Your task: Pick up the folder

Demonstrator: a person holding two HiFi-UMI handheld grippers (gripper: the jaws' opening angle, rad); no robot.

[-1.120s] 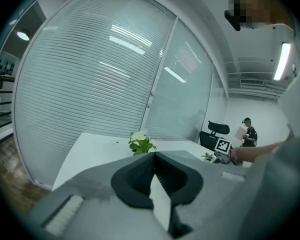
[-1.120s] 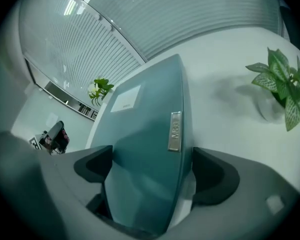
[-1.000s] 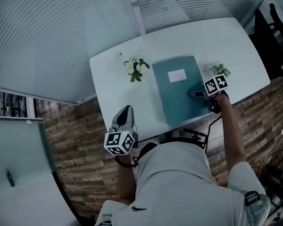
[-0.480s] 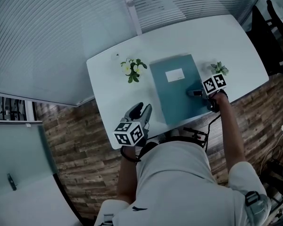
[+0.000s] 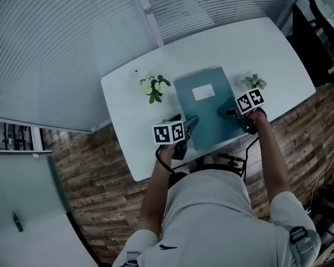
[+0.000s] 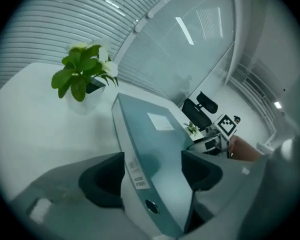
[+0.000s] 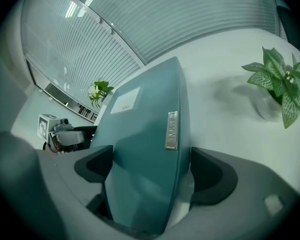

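Tabletop (image 5: 125, 121): white, carrying everything below.
Flowering plant (image 5: 154, 86): stands just left of the folder's far corner, apart from it.
Left gripper (image 5: 190, 121): at the folder's near left edge; its fingers (image 6: 105, 181) are spread wide and have just been opening, with the folder's spine between them and not clamped.
Folder (image 5: 203, 102): teal, flat on the tabletop between the two plants, a white label (image 5: 205, 93) on its cover.
Right gripper (image 5: 227, 112): at the folder's right edge; its fingers (image 7: 212, 176) are closed on the folder, which fills the gap.
Small leafy plant (image 5: 255, 82): just beyond the right gripper, near the folder's right side.
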